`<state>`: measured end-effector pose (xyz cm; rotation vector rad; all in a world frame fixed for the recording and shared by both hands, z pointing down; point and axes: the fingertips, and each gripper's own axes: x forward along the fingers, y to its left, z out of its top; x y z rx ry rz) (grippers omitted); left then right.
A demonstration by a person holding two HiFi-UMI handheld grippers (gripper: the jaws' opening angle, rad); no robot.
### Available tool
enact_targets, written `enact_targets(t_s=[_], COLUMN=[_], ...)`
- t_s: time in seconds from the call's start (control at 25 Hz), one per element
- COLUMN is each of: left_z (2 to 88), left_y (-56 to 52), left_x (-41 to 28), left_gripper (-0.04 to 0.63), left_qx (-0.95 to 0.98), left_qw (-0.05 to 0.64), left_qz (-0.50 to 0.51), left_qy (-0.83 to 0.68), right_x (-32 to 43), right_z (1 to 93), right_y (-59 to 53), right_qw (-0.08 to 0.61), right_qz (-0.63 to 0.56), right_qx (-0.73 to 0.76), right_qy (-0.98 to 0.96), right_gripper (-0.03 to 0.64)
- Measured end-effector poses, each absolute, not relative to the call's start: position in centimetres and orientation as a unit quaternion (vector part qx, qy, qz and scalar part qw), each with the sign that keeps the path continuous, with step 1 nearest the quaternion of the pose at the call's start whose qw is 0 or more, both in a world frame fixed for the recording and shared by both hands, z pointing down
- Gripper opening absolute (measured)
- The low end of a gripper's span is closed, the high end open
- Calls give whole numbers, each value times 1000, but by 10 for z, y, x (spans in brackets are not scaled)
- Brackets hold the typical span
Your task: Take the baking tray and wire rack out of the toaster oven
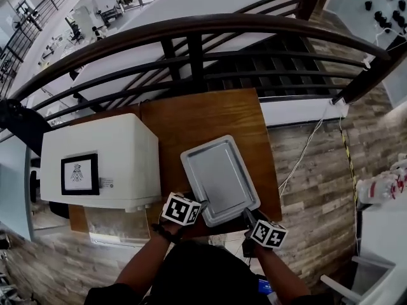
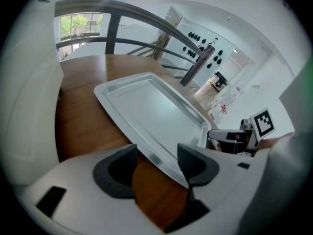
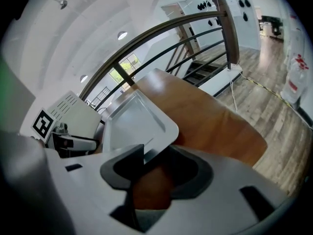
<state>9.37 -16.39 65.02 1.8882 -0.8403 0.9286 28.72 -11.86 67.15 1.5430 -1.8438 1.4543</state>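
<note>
Office mezzanine, curved railing (image 1: 210, 23), staircase (image 1: 289, 64) below

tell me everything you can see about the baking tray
The baking tray is a shallow, silvery metal rectangle with rounded corners and a raised rim, empty. It lies flat and askew on the wooden table, right of the toaster oven. Its near corner sits between the jaws of the right claw; whether they pinch it is unclear. The left claw, jaws open, sits at its near-left edge.
</note>
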Motion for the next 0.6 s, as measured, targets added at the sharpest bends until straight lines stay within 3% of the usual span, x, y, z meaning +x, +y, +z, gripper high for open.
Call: enact_targets(t_s=[0.6], left_z=[598], left_y=[-131], left_x=[80], left_gripper=[242], left_qx=[785], left_qw=[420], left_qz=[260], left_qy=[-373], right_x=[187], right_z=[673], right_y=[-153], right_qw=[185], right_qz=[547], right_qx=[425], right_qy=[-697], right_gripper=[132])
